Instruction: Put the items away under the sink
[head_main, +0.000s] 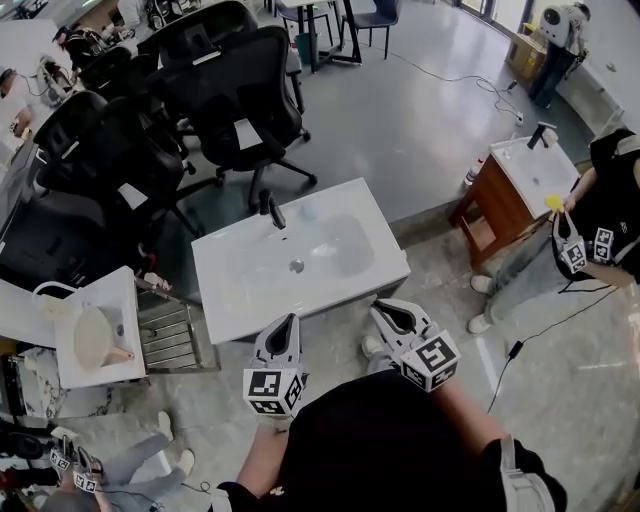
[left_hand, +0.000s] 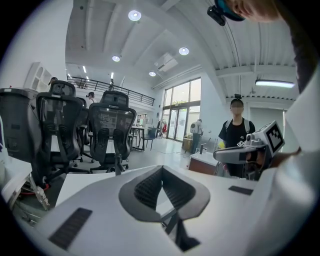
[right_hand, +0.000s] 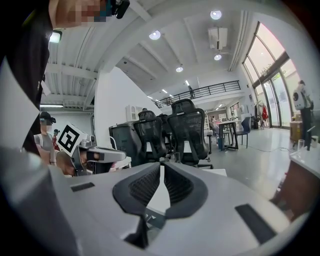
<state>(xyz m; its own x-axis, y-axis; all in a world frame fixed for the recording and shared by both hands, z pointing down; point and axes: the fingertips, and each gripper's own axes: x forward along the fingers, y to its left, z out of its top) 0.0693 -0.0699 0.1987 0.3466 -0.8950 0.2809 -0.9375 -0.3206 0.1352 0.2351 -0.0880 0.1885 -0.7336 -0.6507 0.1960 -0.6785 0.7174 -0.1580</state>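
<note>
A white sink top (head_main: 235, 290) with a shallow basin and a dark faucet (head_main: 272, 209) stands right in front of me. My left gripper (head_main: 292, 319) hovers just short of its near edge, shut with nothing between its pads. To its right my right gripper (head_main: 381, 309) is also shut and empty. In the left gripper view the left gripper (left_hand: 161, 168) points over the white top, and the right gripper (left_hand: 242, 152) shows beside it. In the right gripper view the right gripper (right_hand: 161, 165) has its tips together, with the left gripper (right_hand: 97, 155) alongside. The cabinet space under the sink is hidden.
Black office chairs (head_main: 235, 95) crowd the floor behind the sink. A small sink unit (head_main: 62, 345) and a wire rack (head_main: 172, 337) stand at the left. At the right, another person (head_main: 610, 215) with grippers stands by a wooden vanity (head_main: 512, 185).
</note>
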